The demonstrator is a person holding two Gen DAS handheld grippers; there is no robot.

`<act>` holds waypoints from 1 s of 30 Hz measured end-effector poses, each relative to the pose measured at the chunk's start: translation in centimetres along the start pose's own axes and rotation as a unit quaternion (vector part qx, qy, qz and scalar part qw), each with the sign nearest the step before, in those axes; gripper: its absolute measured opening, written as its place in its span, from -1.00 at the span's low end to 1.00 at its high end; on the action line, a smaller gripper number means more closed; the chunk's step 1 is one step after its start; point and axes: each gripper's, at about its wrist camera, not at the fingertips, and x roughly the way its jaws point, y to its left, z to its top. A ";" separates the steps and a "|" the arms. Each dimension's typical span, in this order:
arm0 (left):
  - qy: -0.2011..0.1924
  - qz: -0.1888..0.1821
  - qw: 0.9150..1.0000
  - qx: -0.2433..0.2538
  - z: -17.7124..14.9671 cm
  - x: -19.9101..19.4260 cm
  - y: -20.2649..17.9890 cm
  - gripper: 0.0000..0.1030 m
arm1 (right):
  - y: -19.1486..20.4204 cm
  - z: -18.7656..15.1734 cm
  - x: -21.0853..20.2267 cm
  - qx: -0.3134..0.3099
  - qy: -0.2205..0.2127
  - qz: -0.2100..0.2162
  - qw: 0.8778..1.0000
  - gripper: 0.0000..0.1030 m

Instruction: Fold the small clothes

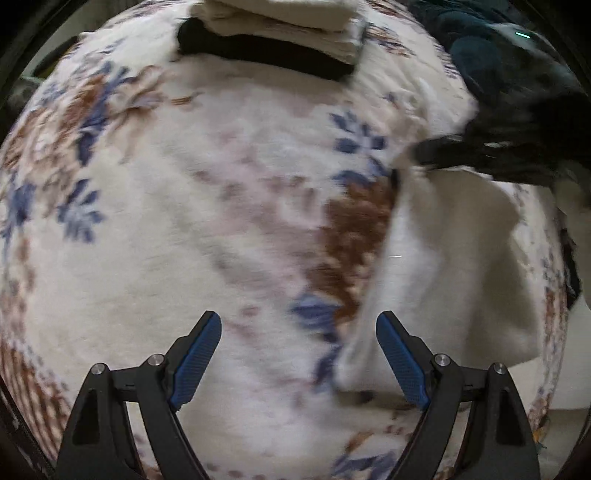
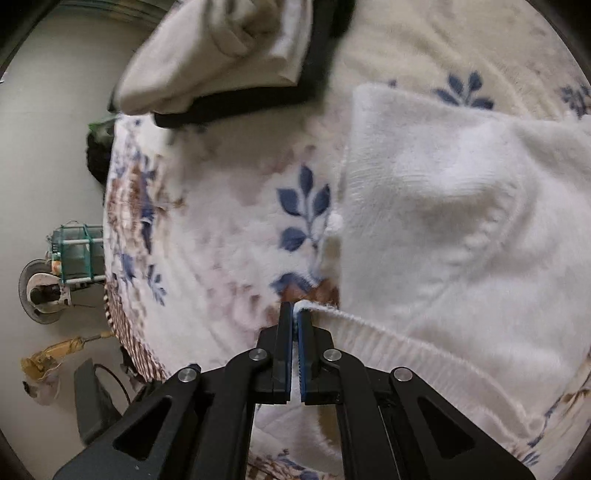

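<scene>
A white fluffy knitted garment [image 2: 443, 236] lies on a floral fleece blanket [image 2: 229, 229]. My right gripper [image 2: 294, 314] is shut on the ribbed hem at the garment's near left corner. In the left wrist view the same white garment [image 1: 450, 266] lies at the right, and the right gripper's dark body [image 1: 517, 147] reaches in over its far edge. My left gripper [image 1: 298, 325] hangs open above the blanket [image 1: 166, 221], just left of the garment's edge, with nothing between its blue pads.
A stack of folded clothes, cream pieces [image 1: 280, 22] on a black one [image 1: 266, 55], sits at the blanket's far side. That stack [image 2: 221, 59] fills the top left of the right wrist view. Beside the bed, the floor [image 2: 48, 155] holds a fan [image 2: 40, 291] and a small rack.
</scene>
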 end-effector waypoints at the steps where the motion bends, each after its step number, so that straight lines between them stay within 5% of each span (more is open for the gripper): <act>1: 0.000 -0.004 1.000 0.005 0.0 0.1 -0.6 0.66 | -0.4 0.5 0.2 0.014 0.010 0.005 1.000 -0.92; 4: 0.013 -0.010 1.000 0.024 0.5 1.3 -2.3 0.66 | -1.7 1.0 -1.4 0.043 0.017 0.038 0.998 -0.80; 7: 0.020 -0.017 0.999 0.036 0.8 1.7 -3.5 0.66 | -3.4 -0.5 -7.1 0.045 -0.058 0.041 0.996 0.31; 8: 0.020 -0.016 0.999 0.039 1.0 1.7 -3.7 0.66 | -4.2 -1.3 -8.9 0.046 -0.079 0.031 0.995 0.40; 11: 0.021 -0.016 0.998 0.050 1.6 1.6 -4.5 0.66 | -8.0 -5.7 -14.0 0.056 -0.133 -0.038 0.989 0.40; 13: 0.020 -0.013 0.998 0.057 2.4 1.5 -4.9 0.66 | -10.7 -8.8 -14.7 0.070 -0.128 -0.067 0.987 0.40; 19: 0.018 -0.010 0.996 0.091 4.5 2.1 -6.6 0.66 | -18.2 -14.9 -11.9 0.141 -0.101 -0.079 0.982 0.38; 24: 0.017 0.020 0.994 0.103 4.9 3.0 -6.2 0.66 | -17.9 -15.9 -9.9 0.137 -0.118 -0.055 0.982 0.34; 30: 0.058 0.093 0.989 0.100 1.9 6.7 -1.2 0.70 | -16.3 -14.4 -5.6 0.094 -0.075 -0.152 0.981 0.34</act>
